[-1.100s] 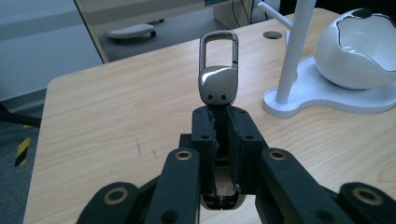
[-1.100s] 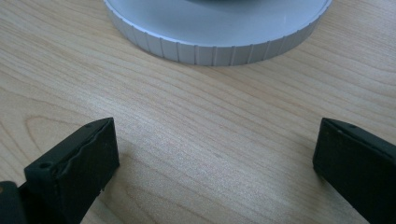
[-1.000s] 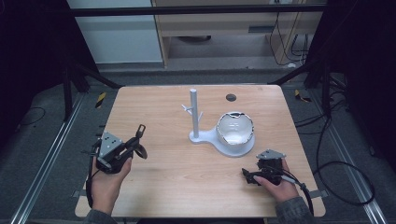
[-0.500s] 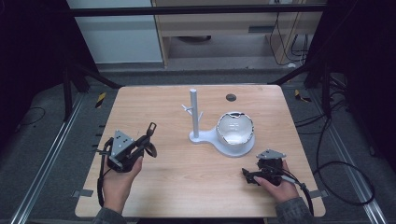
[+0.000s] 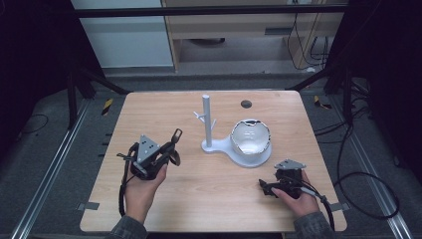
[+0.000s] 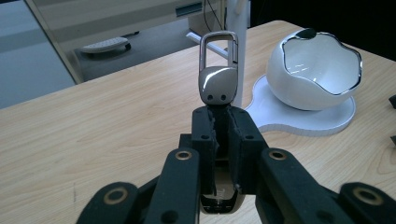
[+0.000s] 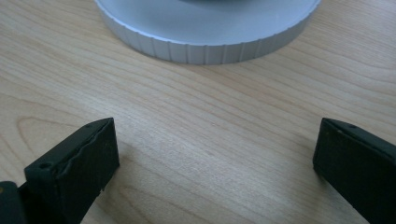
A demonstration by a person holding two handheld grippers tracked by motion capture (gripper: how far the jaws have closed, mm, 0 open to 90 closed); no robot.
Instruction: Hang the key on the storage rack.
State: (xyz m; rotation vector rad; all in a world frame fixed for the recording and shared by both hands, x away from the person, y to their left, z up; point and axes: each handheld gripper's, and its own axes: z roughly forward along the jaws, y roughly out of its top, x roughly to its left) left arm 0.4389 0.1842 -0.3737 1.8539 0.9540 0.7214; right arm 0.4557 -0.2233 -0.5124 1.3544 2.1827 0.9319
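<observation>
My left gripper [image 5: 166, 149] is shut on a metal key-ring clip [image 6: 217, 70], which sticks up from between the jaws with its loop end out [image 5: 175, 135]. It is held above the left half of the table, a little left of the white stand. The stand [image 5: 234, 149] has an upright post with small pegs [image 5: 207, 119] and a white egg-shaped bowl [image 5: 250, 137] with a chrome rim [image 6: 315, 70]. My right gripper [image 5: 263, 187] rests low at the table's front right, open, with bare wood between its jaws [image 7: 215, 154], just in front of the stand's ribbed base [image 7: 205, 44].
The wooden table [image 5: 149, 114] has a dark round hole [image 5: 246, 104] near its far edge. Cables [image 5: 348, 184] trail off the right side. Black frame rails and a cabinet stand beyond the table.
My left gripper has moved right and forward toward the stand with the clip held in it. The right gripper has stayed where it was.
</observation>
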